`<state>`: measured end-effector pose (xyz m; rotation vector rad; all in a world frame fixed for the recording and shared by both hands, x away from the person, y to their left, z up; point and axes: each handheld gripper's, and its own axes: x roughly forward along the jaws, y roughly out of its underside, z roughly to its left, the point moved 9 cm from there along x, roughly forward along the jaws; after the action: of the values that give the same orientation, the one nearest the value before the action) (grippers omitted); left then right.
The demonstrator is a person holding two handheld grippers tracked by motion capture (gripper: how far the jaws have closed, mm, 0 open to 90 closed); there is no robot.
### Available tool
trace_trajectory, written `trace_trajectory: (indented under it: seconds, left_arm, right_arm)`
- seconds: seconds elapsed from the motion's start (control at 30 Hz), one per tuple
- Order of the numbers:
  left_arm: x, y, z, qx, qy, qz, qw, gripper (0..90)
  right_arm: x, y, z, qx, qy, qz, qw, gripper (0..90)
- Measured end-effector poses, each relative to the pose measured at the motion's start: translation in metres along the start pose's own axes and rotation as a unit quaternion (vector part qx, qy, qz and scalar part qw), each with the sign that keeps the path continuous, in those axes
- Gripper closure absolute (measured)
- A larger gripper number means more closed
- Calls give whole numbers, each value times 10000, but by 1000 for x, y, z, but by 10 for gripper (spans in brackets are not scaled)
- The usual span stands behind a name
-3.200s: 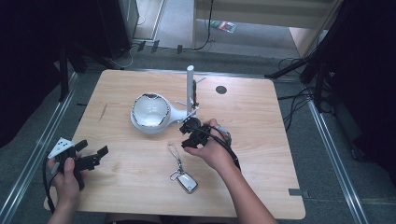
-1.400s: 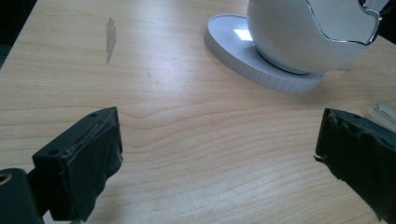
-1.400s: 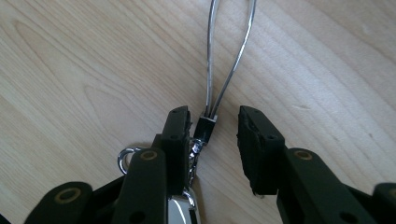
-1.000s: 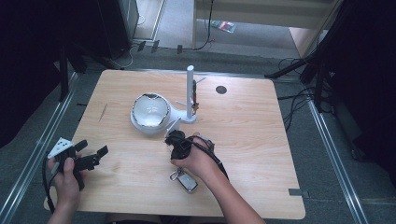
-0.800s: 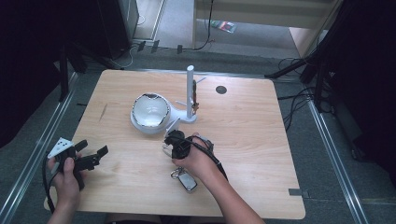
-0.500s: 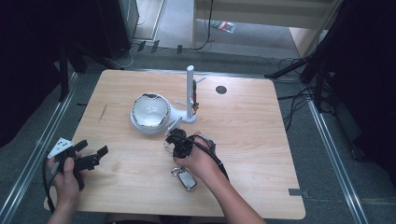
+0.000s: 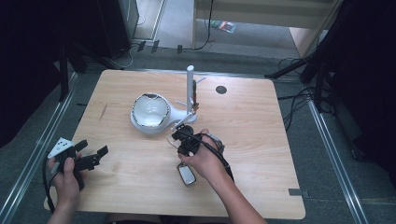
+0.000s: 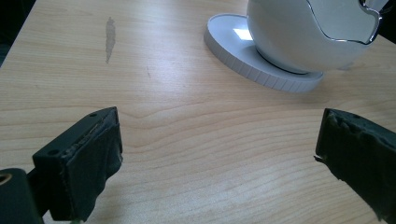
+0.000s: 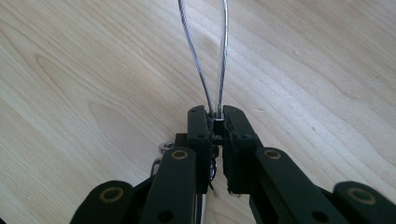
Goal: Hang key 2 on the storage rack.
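Observation:
A key fob (image 7: 187,175) lies on the wooden table (image 7: 261,154), just in front of the person's right hand. Its thin wire loop (image 9: 223,51) rises from between the jaws of my right gripper (image 9: 215,114), which is shut on it. In the high view the right gripper (image 7: 183,139) hangs just in front of the white stand, which has a bowl (image 7: 150,112) and an upright post (image 7: 190,88). My left gripper (image 7: 93,147) rests near the table's front left, open, with nothing between its jaws (image 8: 219,140). The bowl (image 8: 299,37) stands ahead of it.
Short pegs stick out of the post, and a small item (image 7: 195,100) hangs from one. A round black hole (image 7: 221,89) sits at the table's far side. Dark stands and cables surround the table on the floor.
The right hand has risen a little and edged toward the stand with the wire loop in its jaws. The left hand has stayed put.

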<state>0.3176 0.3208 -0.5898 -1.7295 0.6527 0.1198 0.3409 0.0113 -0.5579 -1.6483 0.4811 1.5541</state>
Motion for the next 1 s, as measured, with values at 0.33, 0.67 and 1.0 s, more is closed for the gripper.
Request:
trace_trajectory:
  seconds: [0.33, 0.67, 1.0]
  left_arm:
    - [0, 0, 0, -4, 7, -6, 10000, 11]
    - [0, 0, 0, -5, 8, -8, 10000, 11]
    - [0, 0, 0, -3, 3, -4, 10000, 11]
  right_arm:
    - [-16, -10, -5, 69, 199, -713, 9972, 839]
    - [-32, -19, -11, 153, 397, -1344, 9900, 839]
    - [-44, -22, -18, 267, 484, -1767, 9827, 839]
